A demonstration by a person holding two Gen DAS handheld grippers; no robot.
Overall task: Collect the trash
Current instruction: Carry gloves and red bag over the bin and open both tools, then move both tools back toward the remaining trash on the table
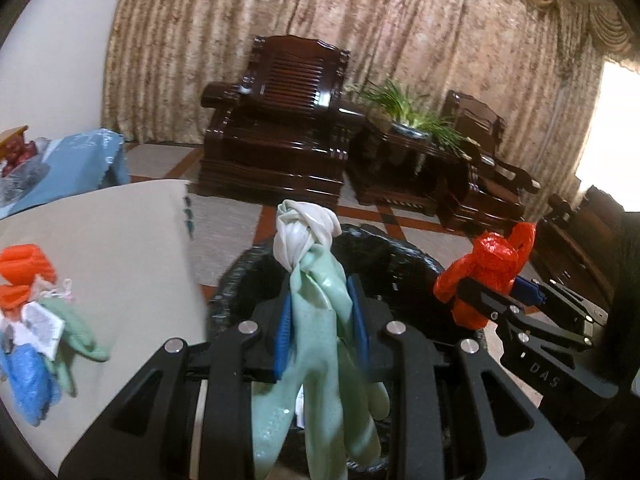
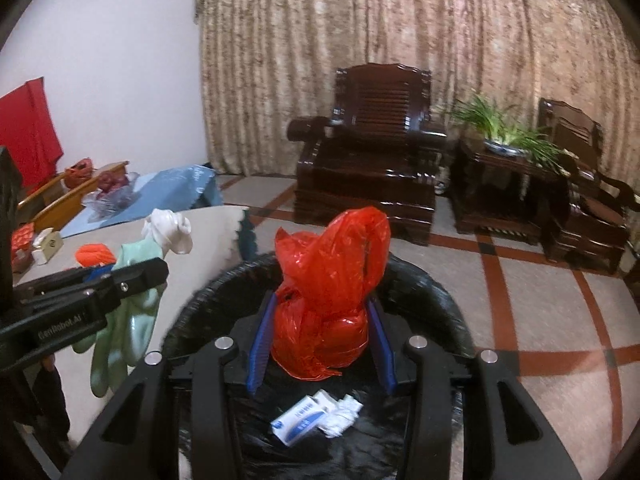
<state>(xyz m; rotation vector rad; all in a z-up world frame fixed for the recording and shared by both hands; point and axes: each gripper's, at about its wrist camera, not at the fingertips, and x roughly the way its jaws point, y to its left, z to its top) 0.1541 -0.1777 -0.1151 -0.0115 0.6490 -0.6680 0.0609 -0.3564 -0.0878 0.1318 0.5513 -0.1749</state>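
My left gripper (image 1: 322, 320) is shut on a pale green rubber glove (image 1: 316, 344) knotted with a white one (image 1: 304, 236), held over the black-lined trash bin (image 1: 404, 260). In the right wrist view that glove bundle (image 2: 132, 292) hangs at the left beside the left gripper (image 2: 100, 276). My right gripper (image 2: 320, 340) is shut on a crumpled red plastic bag (image 2: 328, 300) above the bin (image 2: 432, 292). The left wrist view shows the red bag (image 1: 484, 272) in the right gripper (image 1: 516, 296) at the right. A small white and blue box (image 2: 300, 420) and crumpled white paper (image 2: 342, 416) lie inside the bin.
A beige table (image 1: 120, 248) at the left carries more trash: an orange bag (image 1: 24, 272), a green glove (image 1: 80, 332), a blue piece (image 1: 28, 380). Dark wooden armchairs (image 1: 280, 120), a side table with a plant (image 1: 408, 112) and a curtain stand beyond, across a tiled floor (image 2: 560, 340).
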